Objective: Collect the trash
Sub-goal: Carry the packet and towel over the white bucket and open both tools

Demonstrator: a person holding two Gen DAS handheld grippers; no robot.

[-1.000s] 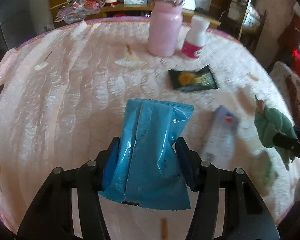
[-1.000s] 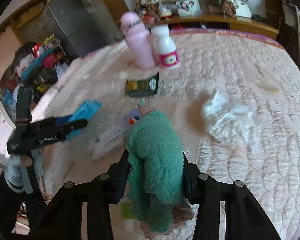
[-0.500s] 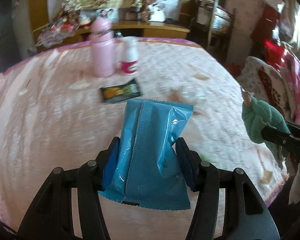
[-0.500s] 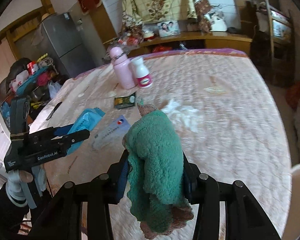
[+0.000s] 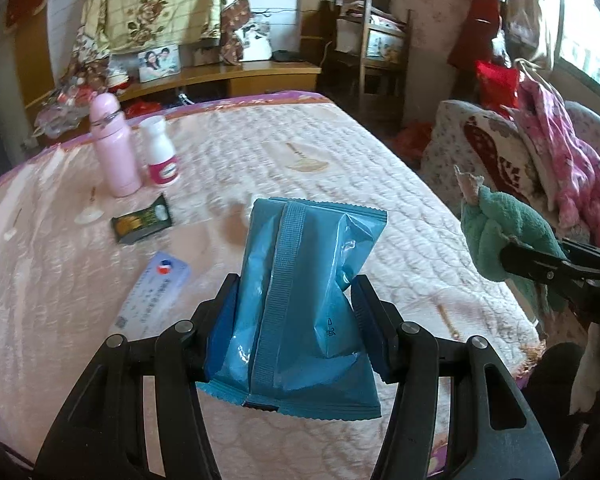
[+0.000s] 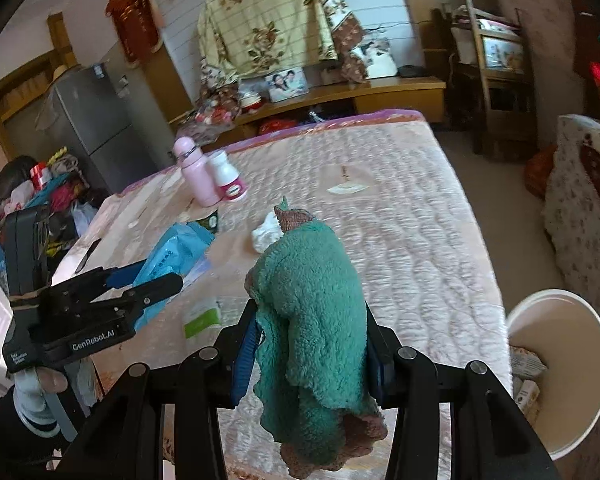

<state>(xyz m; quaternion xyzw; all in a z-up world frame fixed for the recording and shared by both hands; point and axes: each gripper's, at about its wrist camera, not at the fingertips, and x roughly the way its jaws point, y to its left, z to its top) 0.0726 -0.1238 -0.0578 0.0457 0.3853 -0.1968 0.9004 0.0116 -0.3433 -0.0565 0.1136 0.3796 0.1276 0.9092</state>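
Both claws (image 5: 296,300) (image 6: 310,344) clamped, angled downward

Bin (image 6: 556,384) rim partly off frame

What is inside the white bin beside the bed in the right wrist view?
Inside the white bin, a few crumpled wrappers lie against its left wall. The rest of its interior looks bare, though the near rim hides the bottom.

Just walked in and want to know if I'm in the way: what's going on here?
A person is clearing trash off the bed with two handheld grippers. The left gripper is clamped on a blue packet, the right gripper on a green fuzzy cloth. A white bin stands beside the bed, with some wrappers in it. Bottles, a dark packet and crumpled tissue remain on the bed.
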